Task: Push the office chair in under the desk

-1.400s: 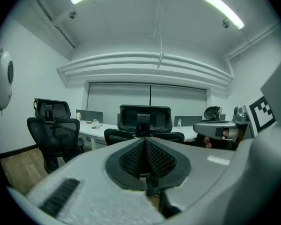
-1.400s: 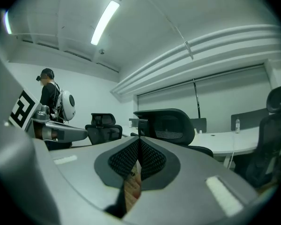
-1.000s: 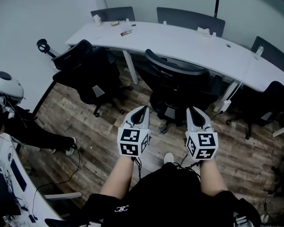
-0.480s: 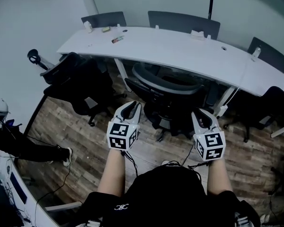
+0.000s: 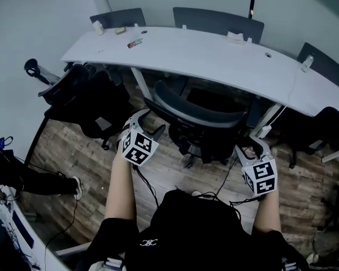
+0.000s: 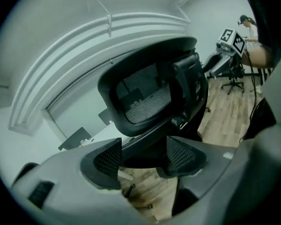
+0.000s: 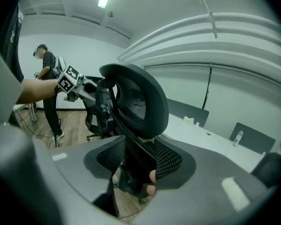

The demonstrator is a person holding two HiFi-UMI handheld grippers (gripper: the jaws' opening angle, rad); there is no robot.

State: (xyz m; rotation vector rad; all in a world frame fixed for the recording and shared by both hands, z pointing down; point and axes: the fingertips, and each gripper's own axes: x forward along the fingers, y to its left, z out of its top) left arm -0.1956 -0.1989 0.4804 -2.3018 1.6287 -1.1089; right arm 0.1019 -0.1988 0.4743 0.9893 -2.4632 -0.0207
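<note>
i stand behind the chair (image 5: 199,119), part under the desk (image 5: 214,54), left gripper (image 5: 146,123) and right gripper (image 5: 253,147) at its back, jaws opening wide with the back's rim loose between them. risk: a jaw snags the rim and drags the chair out.

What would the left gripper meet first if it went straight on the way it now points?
Most likely the office chair: the rim of its backrest stands between the opening jaws of the left gripper, very close ahead, though the exact depth is unclear.
</note>
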